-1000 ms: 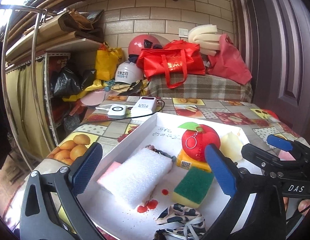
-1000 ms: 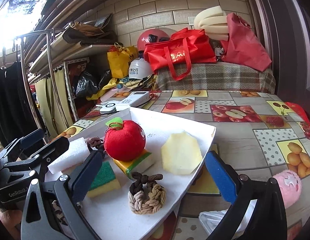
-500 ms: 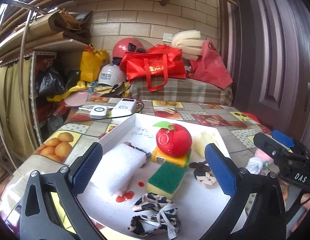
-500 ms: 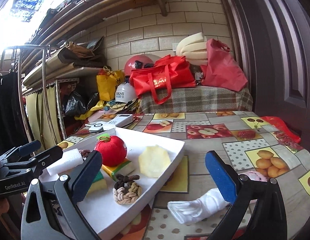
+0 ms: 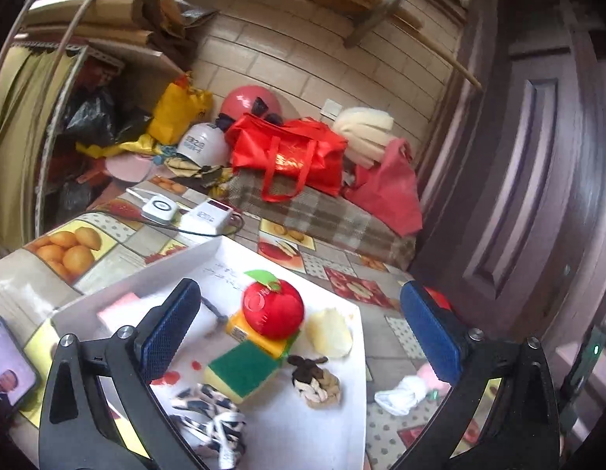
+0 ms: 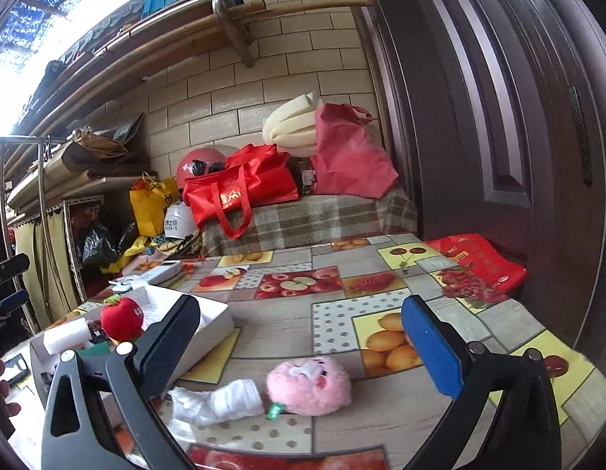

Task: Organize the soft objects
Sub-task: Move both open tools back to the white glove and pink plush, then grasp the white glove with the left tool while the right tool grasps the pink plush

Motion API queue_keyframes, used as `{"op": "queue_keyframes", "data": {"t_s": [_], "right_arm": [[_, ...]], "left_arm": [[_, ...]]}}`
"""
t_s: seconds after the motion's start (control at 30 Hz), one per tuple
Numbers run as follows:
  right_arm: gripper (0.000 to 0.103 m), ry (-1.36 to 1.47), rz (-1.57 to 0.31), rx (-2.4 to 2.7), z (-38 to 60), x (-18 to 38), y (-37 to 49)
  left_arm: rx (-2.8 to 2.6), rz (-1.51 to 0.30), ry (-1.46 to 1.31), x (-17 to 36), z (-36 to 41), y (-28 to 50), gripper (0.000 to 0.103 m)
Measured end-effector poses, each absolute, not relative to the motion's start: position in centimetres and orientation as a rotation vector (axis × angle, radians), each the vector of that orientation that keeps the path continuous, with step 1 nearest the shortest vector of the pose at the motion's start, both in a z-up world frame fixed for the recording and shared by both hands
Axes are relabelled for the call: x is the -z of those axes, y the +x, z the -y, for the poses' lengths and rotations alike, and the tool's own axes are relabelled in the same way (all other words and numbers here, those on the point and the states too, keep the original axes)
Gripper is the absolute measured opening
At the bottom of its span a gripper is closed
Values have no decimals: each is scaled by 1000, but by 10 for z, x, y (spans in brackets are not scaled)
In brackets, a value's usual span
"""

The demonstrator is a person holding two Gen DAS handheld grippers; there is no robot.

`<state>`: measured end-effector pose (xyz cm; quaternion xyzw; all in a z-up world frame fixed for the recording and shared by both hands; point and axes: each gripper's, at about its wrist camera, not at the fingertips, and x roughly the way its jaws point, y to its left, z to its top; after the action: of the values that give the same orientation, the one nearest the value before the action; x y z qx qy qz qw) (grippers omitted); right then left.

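On the left, white tray (image 5: 344,442) on the bench (image 6: 287,321) holding already red plush apple (image 5: 273,308), green sponge (image 5: 240,368), rope knot (image 5: 316,382) and patterned cloth (image 5: 209,415), with left gripper (image 5: 297,327) above it, released and empty. Further right, outside the tray, white sock (image 6: 220,401) touching pink plush toy (image 6: 309,385), right gripper (image 6: 301,346) over them, wide apart and empty. Probably the reaching step: next, lowering around the sock or the toy, clenching softly, carrying into the tray.

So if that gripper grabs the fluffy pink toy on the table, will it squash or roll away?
The pink plush toy looks furry and rounded, so it would probably squash between the right gripper's open fingers. It seems light, and a sideways nudge might roll it across the tablecloth.
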<state>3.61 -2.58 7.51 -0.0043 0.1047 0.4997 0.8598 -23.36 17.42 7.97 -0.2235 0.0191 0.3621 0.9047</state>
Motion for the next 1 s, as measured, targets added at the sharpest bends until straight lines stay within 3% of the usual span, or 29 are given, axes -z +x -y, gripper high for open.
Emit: {"op": "queue_keyframes", "data": {"t_s": [0.27,0.5,0.63,0.87,0.97,1.0], "right_arm": [[103,-164,-493,-1046,22,-51,77],[102,-304,-585,-1076,-21,-34,76],[87,-328,-664,-1077,-47,-26,85],[86,-315,-796,-1131,-55,-14,98],[61,-313,-837,-1197,-54,-12,98],[59,-320,-842,-1222,-52,-11,96]], "left_arm": [[-488,-306,-68,-60,-94,-125,103],[-378,-454,-72,-52,-94,-72,103],[-339,-520,-94,-48,-99,-57,103],[-353,-578,-31,-42,-89,-43,103],[-375,-610,-35,-38,-93,-39,103],[-383,-623,-35,-37,-94,-37,103]]}}
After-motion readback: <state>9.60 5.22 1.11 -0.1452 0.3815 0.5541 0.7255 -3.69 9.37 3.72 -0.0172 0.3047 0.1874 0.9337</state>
